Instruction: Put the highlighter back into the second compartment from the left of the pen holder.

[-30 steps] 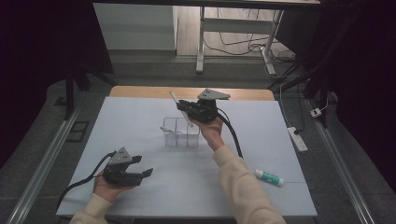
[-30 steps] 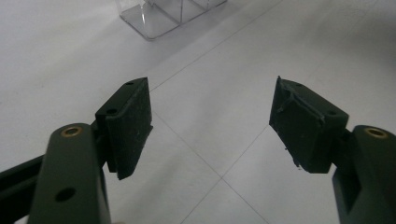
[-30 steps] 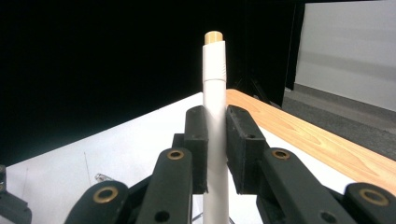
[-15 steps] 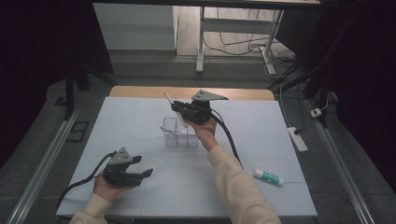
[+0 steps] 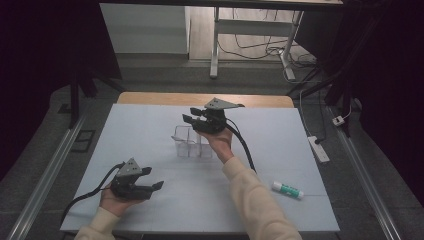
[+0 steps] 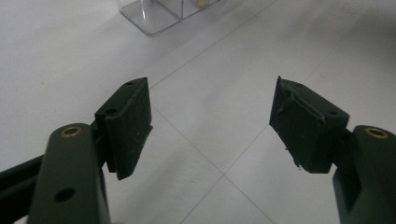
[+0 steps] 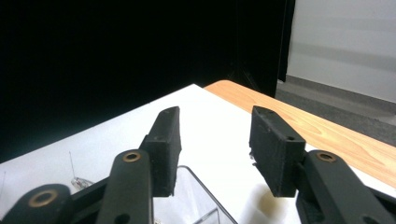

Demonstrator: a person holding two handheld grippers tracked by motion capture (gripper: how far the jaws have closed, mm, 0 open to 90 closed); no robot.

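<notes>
While the right tool [image 5: 192,119], jaws just opening and empty, hovers above the clear compartment box [image 5: 192,142], the left tool [image 5: 150,178] rests open nearer the person; the glue stick [image 5: 287,189] right of the box awaits.

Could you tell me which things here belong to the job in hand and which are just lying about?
In use:
- clear compartment box, mid-table
- right tongs, above the box; jaws have just been opening, nothing between them
- left tongs, open and empty, near the front edge

Lying about:
- glue stick on the sheet, right
- power strip off the table's right side
- floor cables behind
</notes>
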